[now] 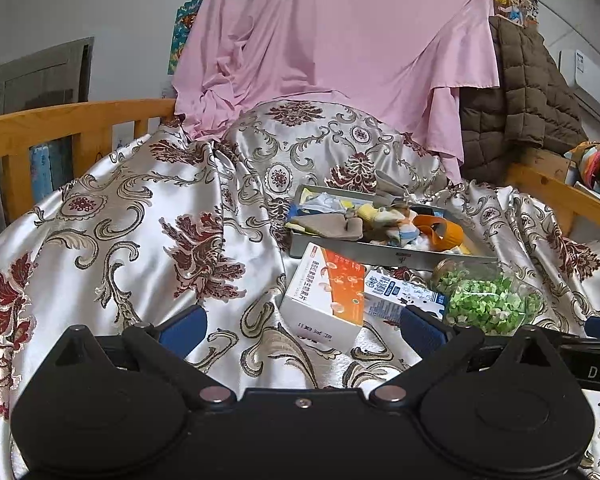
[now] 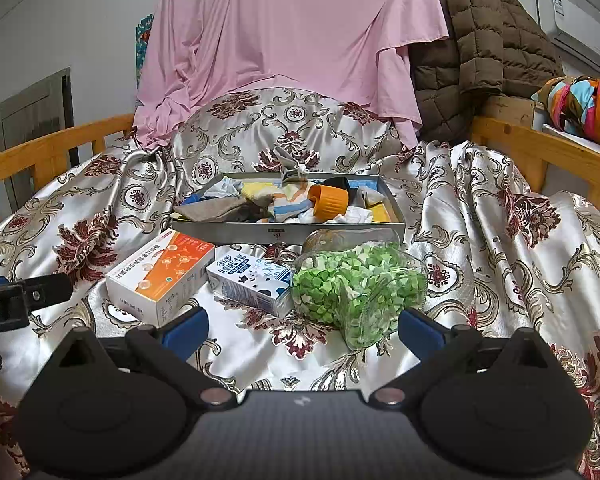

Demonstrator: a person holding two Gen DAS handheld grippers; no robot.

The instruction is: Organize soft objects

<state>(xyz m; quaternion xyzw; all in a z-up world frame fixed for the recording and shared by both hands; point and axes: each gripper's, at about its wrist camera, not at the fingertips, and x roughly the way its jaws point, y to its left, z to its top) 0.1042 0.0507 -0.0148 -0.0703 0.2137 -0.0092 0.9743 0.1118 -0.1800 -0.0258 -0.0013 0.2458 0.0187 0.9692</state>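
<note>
On the bed, your soft objects (image 2: pixel 284 200) already fill the grey tray (image 2: pixel 288 232); both hand-held grippers, left (image 1: pixel 302 330) and right (image 2: pixel 304 328), hover spread wide and empty. Next, I'd judge, you reach forward over the boxes.

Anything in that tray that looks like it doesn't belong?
Yes: an orange cup lies tipped on its side among the socks in the grey tray. It looks rigid, odd among soft things.
</note>
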